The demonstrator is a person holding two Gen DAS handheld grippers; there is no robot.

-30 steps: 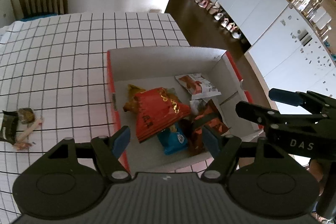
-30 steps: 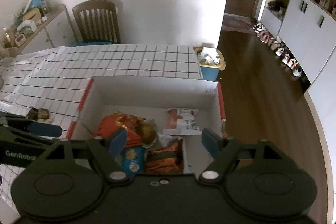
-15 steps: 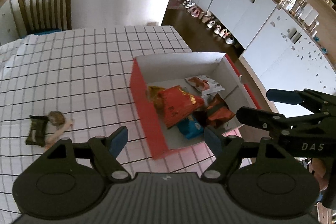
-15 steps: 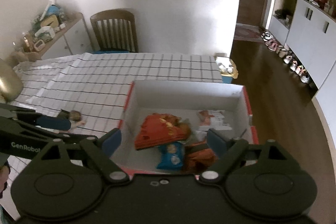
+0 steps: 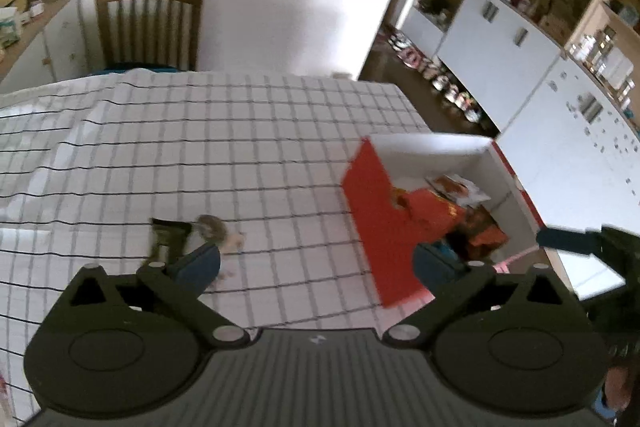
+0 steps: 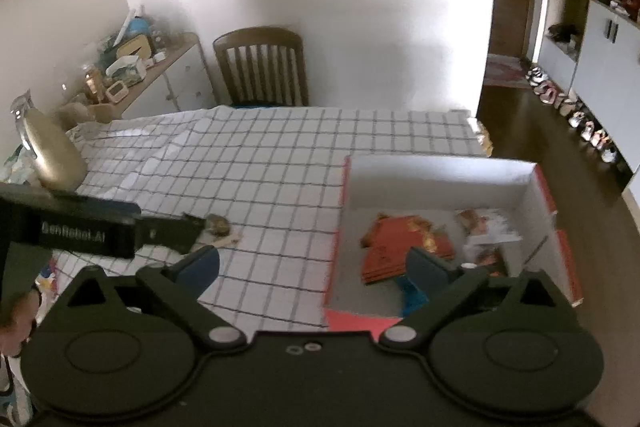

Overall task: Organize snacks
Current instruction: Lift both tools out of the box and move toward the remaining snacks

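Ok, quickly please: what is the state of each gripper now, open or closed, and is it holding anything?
Left gripper: jaws opening wide, nothing between them, holding nothing.
Right gripper: jaws opening wide, nothing between them, holding nothing.

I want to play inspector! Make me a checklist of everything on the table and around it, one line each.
Surface: table with a white, black-grid tablecloth, rumpled at the far left.
Job's things: red box, white inside, at the table's right edge, holding a red snack bag, a blue packet, a white packet and an orange one. A dark wrapper and small loose snacks lie on the cloth, left of the box.
Clutter: gold rounded object at the left edge.
Grippers: left gripper and right gripper both opening, nothing between the fingers.
Cables: nothing seen.
Surroundings: wooden chair, cluttered sideboard, white cabinets, shoes on the floor.
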